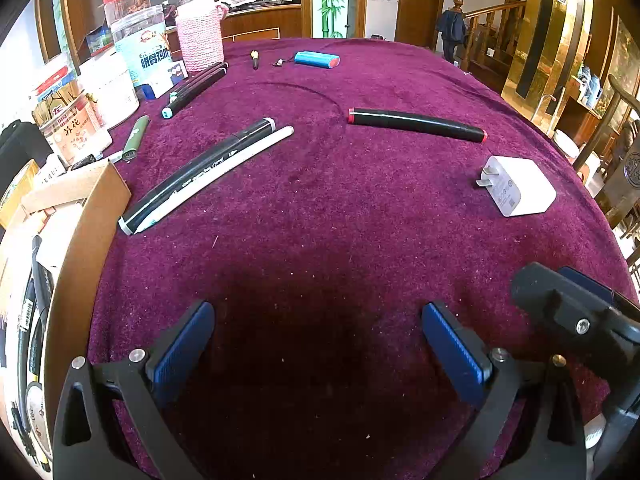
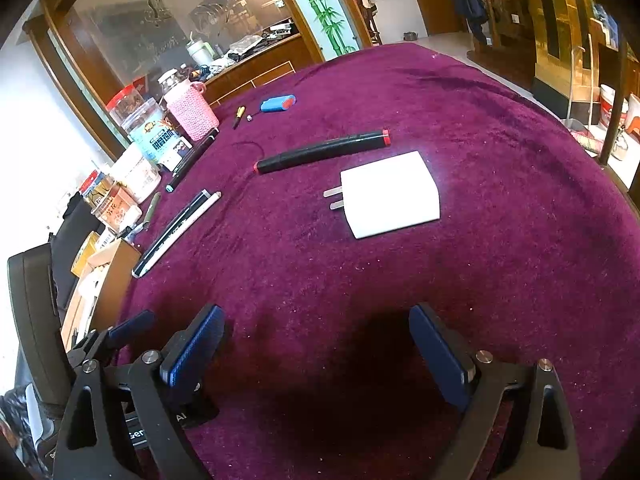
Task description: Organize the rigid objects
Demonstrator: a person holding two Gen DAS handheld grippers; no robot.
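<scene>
Nearest the lens, left gripper: jaws spread wide, nothing between them, hovering low over bare purple cloth of the bench. Same for right gripper, jaws wide apart and empty, poised as if for a first pick.

From the right wrist view, at 12 o'clock, white charger lying flat, prongs toward 9, closest loose item and probably the easiest start. Just beyond it, red-capped marker, apart from the charger, lying across.

From the left wrist view, at 10 o'clock, black marker and white pen side by side, touching along their length, already looking paired. Farther toward 11, more dark markers grouped beside the pink knitted jar. At 12, far off, blue cylinder and a small screwdriver, well apart from the rest.

At 9 o'clock, cardboard box at the bench edge, open on top, likely the place for collected pieces.
</scene>
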